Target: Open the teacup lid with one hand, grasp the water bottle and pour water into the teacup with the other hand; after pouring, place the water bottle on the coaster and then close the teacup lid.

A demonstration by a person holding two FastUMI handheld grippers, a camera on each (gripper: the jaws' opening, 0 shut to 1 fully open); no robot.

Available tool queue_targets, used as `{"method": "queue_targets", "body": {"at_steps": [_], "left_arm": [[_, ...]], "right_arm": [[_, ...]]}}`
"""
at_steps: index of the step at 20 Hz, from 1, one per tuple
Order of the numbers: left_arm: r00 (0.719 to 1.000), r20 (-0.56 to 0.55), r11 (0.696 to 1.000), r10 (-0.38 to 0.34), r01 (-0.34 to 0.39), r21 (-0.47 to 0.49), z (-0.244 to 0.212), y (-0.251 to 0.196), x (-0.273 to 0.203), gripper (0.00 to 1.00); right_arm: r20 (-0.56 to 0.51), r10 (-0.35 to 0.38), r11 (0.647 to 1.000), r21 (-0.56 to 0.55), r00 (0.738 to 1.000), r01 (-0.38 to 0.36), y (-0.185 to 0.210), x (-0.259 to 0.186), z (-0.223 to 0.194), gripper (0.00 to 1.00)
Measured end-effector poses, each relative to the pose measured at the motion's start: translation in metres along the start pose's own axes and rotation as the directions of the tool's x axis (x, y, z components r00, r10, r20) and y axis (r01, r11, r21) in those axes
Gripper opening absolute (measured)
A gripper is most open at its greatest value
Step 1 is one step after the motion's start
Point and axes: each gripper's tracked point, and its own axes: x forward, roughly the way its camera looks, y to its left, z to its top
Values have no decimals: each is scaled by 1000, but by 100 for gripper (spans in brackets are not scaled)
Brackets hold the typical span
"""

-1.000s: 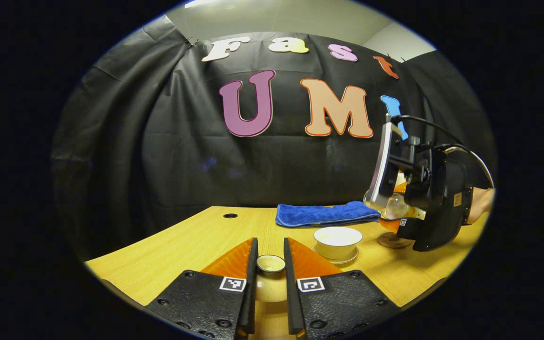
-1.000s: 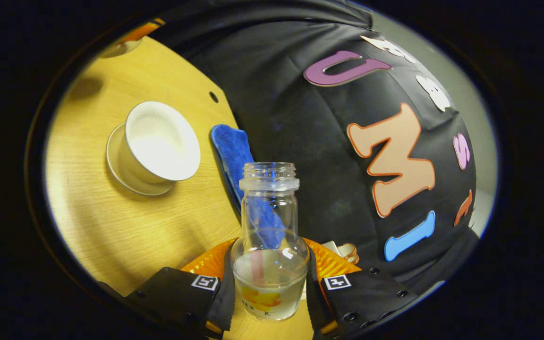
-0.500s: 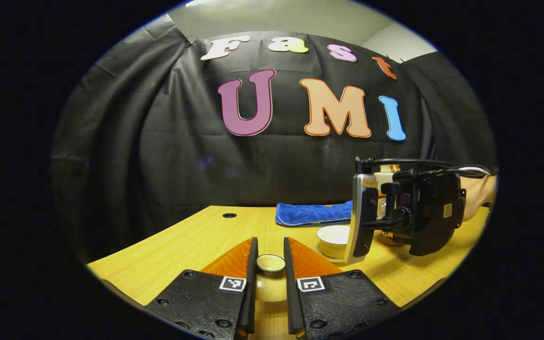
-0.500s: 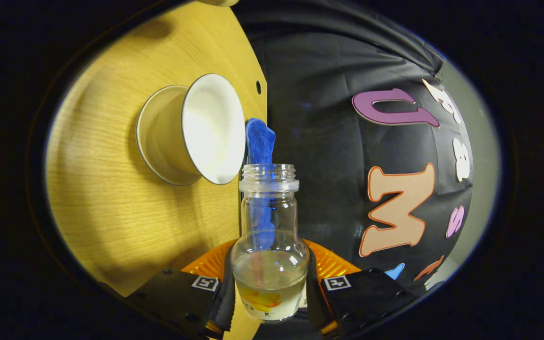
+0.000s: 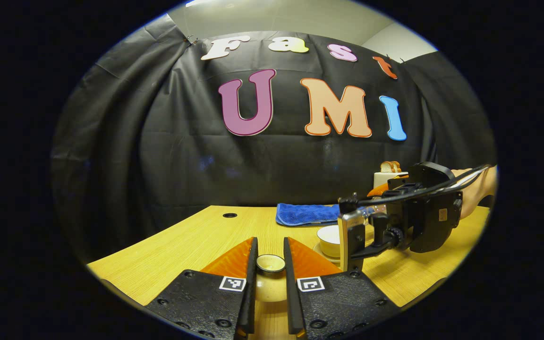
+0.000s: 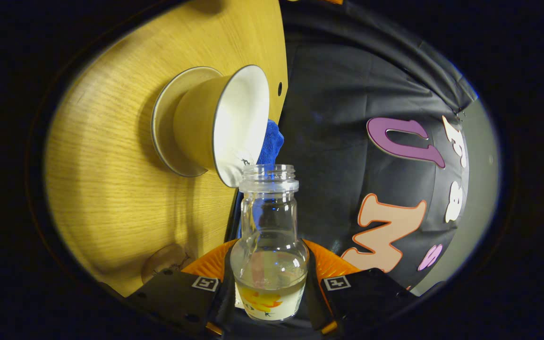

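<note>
The white teacup lid [image 5: 270, 283] sits between the fingers of my left gripper [image 5: 270, 255], which is shut on it low over the table. In the right gripper view, my right gripper [image 6: 269, 257] is shut on the clear glass water bottle [image 6: 269, 236], which holds a little water. The bottle is rolled far onto its side, its open mouth right at the rim of the white teacup [image 6: 225, 123] on its saucer [image 6: 161, 118]. In the left gripper view, the right gripper [image 5: 364, 212] partly hides the teacup [image 5: 328, 236]. The round coaster [image 6: 165, 257] lies near the right fingers.
A folded blue towel [image 5: 306, 214] lies on the wooden table [image 5: 196, 241] behind the teacup. A toaster with bread [image 5: 387, 174] stands at the back right. A hand [image 5: 477, 193] holds the right gripper.
The right gripper has rolled further over and sunk toward the teacup, bringing the bottle's mouth to the cup's rim. The left gripper with the lid has stayed still.
</note>
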Motion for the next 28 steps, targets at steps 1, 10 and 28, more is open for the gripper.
{"method": "queue_targets", "body": {"at_steps": [1, 10, 28], "left_arm": [[1000, 0, 1000, 0, 0, 0, 0, 0, 0, 24], [1000, -1, 1000, 0, 0, -2, 0, 0, 0, 25], [1000, -2, 1000, 5, -5, -2, -1, 1, 0, 25]], "right_arm": [[4, -1, 1000, -18, 1000, 2, -1, -1, 2, 66], [16, -20, 986, -163, 1000, 22, -16, 4, 5, 66], [63, -54, 960, -271, 997, 69, -31, 7, 23, 66]]}}
